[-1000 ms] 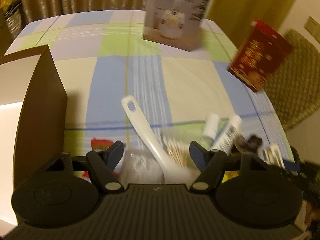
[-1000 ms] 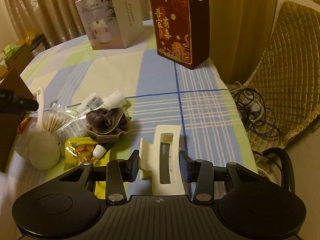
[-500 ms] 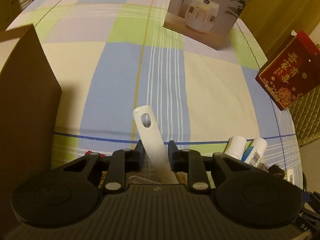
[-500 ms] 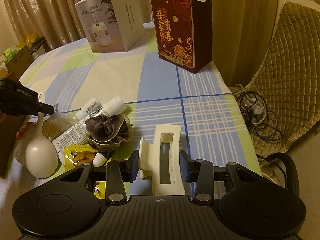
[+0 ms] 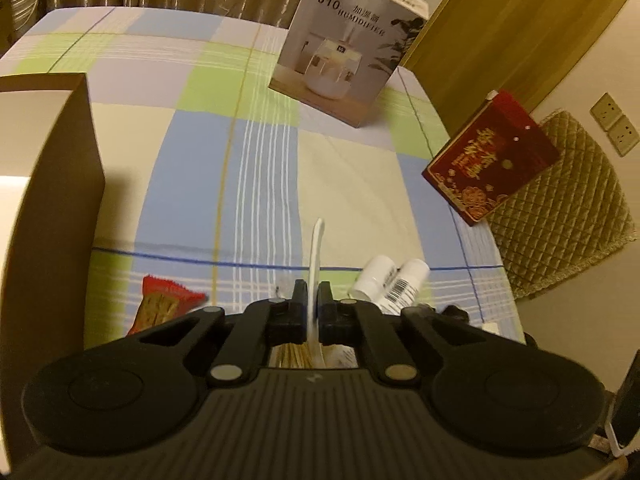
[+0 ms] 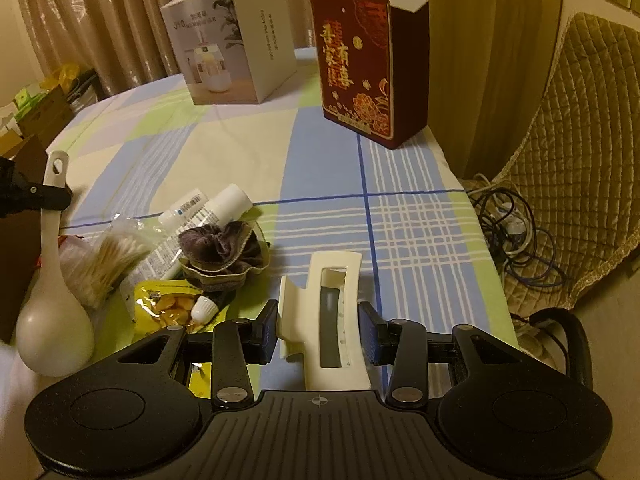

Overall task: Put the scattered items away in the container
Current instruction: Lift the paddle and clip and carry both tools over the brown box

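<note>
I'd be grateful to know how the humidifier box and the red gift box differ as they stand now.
The humidifier box is pale grey-white with a product photo; the red gift box is dark red with gold lettering and flowers. The humidifier box looks wider, the red gift box narrower. Both stand upright on the checked tablecloth.

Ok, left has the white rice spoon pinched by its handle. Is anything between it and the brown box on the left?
Nothing visible. The left gripper holds the rice spoon by its handle, and the brown box stands just to its left. Only bare tablecloth and a flat red snack packet show between them.
</note>
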A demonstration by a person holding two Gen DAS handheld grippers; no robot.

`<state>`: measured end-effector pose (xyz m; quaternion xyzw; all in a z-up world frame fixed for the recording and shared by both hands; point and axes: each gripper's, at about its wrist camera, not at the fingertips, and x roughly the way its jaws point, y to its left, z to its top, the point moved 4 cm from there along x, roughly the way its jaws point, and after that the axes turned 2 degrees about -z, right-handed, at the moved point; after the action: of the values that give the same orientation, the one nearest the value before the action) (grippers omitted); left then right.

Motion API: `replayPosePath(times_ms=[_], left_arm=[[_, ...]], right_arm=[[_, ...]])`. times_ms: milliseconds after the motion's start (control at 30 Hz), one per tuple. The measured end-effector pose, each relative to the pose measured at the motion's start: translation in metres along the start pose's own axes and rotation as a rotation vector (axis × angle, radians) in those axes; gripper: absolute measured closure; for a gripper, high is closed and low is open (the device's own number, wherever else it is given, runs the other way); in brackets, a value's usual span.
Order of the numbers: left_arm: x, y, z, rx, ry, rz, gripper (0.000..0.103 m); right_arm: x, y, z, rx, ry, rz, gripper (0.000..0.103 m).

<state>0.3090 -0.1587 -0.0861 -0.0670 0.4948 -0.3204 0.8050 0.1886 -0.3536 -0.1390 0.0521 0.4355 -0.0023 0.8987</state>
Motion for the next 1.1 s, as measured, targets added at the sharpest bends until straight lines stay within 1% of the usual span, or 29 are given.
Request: replayPosePath(times_ms=[333,533,733,1100], left_arm=[[-0.05,-0.011,-0.019,0.025,-0.06,-0.017,0.101],[-0.086,-0.024,-0.034,0.044,-0.121,-0.009,0.101],[-0.123,-0.036,-0.054,0.057,-0.187,0.005,0.101],[-0.191,-0.037,-0.098,0.012,-0.296,0.086,0.101]], right_arm=[[-0.031,0.009,-0.005,-0.022,-0.052,0.04,0.059],[-0.054,0.018,-0.013,-0.048,-0.083,0.077,0.059],[-0.078,0.031,-0.024,-0.103,-0.103,0.128,0.059],[-0.114,0.057,-0.033,-0.208,-0.137,0.239,0.059]])
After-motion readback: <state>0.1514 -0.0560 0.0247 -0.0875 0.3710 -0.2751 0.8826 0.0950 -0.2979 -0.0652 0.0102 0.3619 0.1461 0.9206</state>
